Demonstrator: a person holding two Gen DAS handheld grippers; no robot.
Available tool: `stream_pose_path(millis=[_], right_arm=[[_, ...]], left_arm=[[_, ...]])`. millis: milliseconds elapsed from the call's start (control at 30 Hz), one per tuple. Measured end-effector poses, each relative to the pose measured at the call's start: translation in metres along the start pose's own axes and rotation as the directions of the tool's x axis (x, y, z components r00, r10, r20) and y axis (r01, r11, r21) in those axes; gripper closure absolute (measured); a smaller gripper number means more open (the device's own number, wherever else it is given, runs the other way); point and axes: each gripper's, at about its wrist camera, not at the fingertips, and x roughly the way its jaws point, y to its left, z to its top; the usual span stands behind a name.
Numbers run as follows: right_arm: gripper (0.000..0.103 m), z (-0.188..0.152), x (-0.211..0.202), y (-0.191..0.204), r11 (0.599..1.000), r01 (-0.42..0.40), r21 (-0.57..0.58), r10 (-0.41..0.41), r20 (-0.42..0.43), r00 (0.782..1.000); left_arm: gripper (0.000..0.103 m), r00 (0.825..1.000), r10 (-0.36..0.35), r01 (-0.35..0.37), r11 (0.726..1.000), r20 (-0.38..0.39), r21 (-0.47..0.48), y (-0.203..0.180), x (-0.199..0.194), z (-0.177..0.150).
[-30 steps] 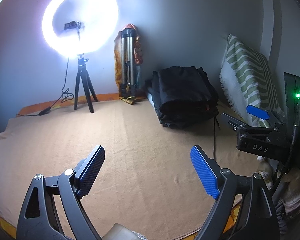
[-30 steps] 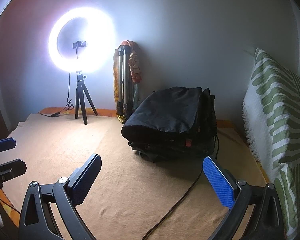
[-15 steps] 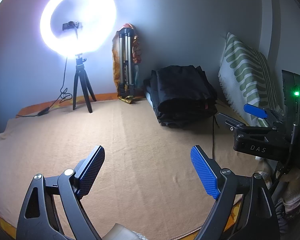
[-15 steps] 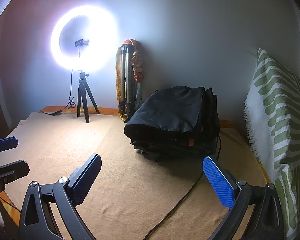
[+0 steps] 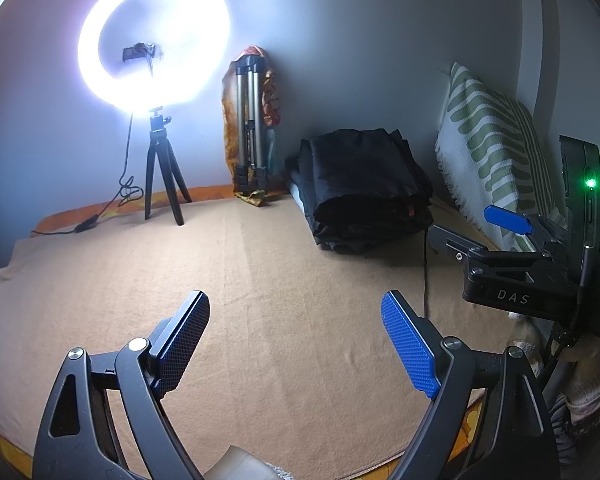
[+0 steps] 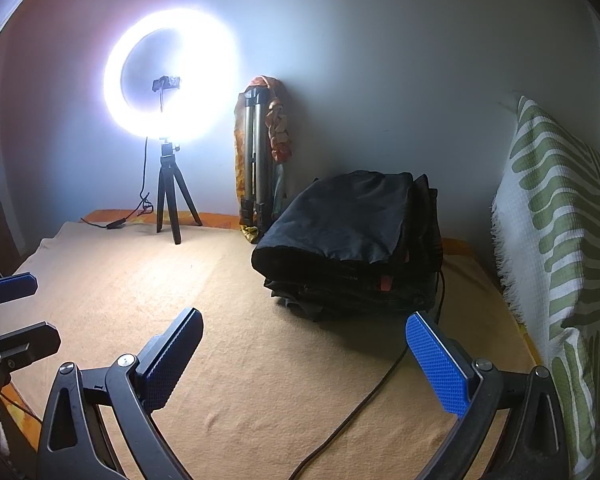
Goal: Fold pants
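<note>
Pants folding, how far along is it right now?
Done: a stack of dark folded clothes sits by the wall, beside the striped pillow. In hand: nothing; the left gripper and right gripper hover with jaws open and empty over the bare tan blanket. Left: no unfolded pants show on the blanket, so either the job is finished or the next pair lies out of view.

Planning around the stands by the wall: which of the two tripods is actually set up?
The black tripod under the ring light, legs spread on the blanket. The silver tripod is folded, leaning against the wall.
</note>
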Motion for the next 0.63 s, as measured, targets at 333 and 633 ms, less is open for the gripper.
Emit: stream_pose_path(millis=[333,633], right_arm=[[0.000,-0.0022,0.0004,0.0038,1.000,-0.005,-0.012,0.005,-0.007,1.000],[0.000,-0.0039,0.0026,0.0052,1.000,-0.007,-0.016,0.007,-0.017,1.000]], left_arm=[[0.015,1.000,0.009,-0.009,1.000,0.008,0.014,0.0006,-0.0003,-0.0011],[0.015,1.000,0.011,-0.011,1.000,0.014,0.026,-0.0013,0.0000,-0.0022]])
